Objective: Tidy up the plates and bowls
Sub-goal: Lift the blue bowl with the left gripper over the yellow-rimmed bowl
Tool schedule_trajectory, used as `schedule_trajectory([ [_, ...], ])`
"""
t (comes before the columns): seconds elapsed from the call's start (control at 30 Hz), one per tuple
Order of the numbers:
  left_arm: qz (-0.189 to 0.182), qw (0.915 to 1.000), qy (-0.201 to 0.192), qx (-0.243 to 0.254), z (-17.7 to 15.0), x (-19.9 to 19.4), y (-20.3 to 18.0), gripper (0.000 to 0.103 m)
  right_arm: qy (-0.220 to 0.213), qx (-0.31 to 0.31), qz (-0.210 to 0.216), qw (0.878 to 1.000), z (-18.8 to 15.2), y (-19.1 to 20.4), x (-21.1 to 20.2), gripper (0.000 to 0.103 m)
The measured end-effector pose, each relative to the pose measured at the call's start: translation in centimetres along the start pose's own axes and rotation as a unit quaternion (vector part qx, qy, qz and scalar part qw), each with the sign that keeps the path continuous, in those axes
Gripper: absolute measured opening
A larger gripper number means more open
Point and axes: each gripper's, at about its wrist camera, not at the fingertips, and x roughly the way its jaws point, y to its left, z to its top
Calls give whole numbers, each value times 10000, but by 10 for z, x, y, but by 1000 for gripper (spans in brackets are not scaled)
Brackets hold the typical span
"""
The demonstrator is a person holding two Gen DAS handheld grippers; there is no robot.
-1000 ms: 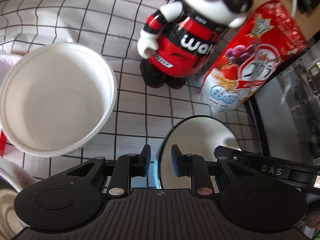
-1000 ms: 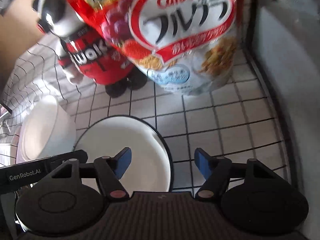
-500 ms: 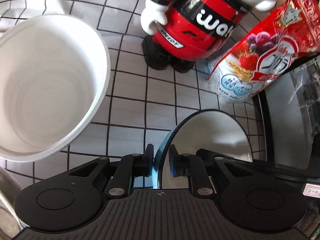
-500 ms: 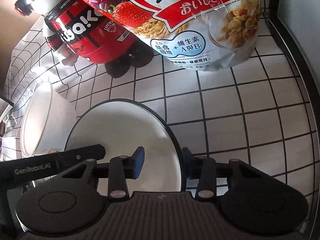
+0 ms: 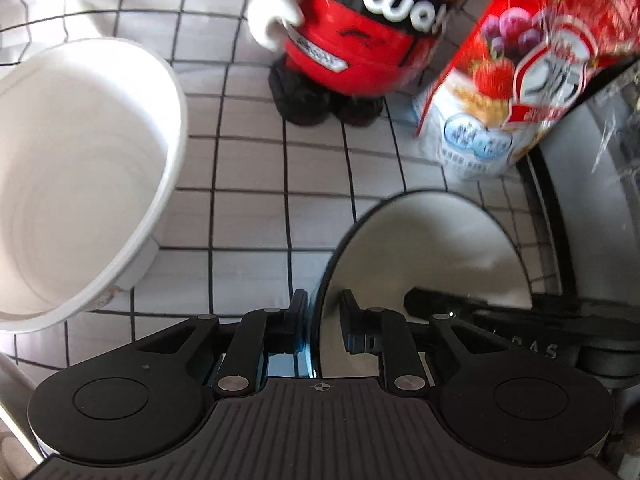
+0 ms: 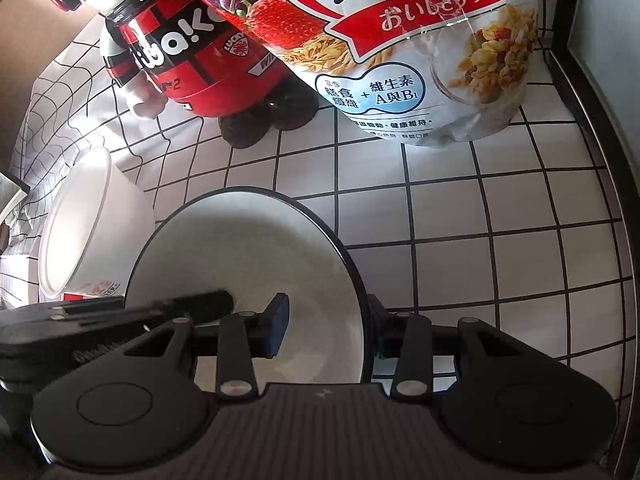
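Note:
A white bowl with a thin black rim (image 5: 420, 260) (image 6: 240, 260) sits low over the checked cloth, between both grippers. My left gripper (image 5: 322, 316) straddles its left rim. The jaws are opening: the outer pad lies by the wall and a sliver of white shows before the inner finger (image 5: 350, 320). My right gripper (image 6: 326, 328) is shut on the opposite rim, blue pad (image 6: 278, 328) inside, other finger outside. Each gripper's black body shows across the bowl in the other's view. A larger plain white bowl (image 5: 80, 160) (image 6: 72, 232) stands to the left.
A red and black mascot figure (image 5: 360, 40) (image 6: 192, 68) and a red cereal bag (image 5: 520, 80) (image 6: 400, 40) stand just behind the bowl. A dark raised edge (image 5: 552, 240) (image 6: 592, 120) bounds the cloth on the right. Another white dish peeks in at lower left (image 5: 12, 400).
Both grippers have sunk toward the cloth. The right jaws have closed from wide apart onto the bowl's rim. The left jaws narrowed on the rim, then parted slightly.

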Motion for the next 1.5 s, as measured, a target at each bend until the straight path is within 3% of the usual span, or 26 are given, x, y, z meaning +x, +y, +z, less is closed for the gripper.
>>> schedule_trajectory([
  [0.07,-71,9999,-138,-53,2,-4,3,18,-2,-16,-5,10000,0,0,0,40],
  [0.27,-150,9997,-6,-198,5,-4,5,19,-105,-138,-248,9995,4,0,-1,40],
  [0.47,2,10000,-58,-71,4,-4,-3,19,58,-99,-19,9999,4,0,0,41],
  [0.9,306,9995,-82,97,-9,-9,-11,20,83,-31,23,10000,-7,-2,-4,41],
  [1.03,442,9990,-14,80,-8,-8,-14,28,-18,-80,11,10000,-9,3,-9,41],
  [1.37,417,9979,-297,406,-8,-66,-43,30,-403,17,264,9988,-15,7,-68,41],
  [1.5,489,9968,-203,607,-21,-88,-57,31,-521,-128,269,9982,-31,12,-100,41],
])
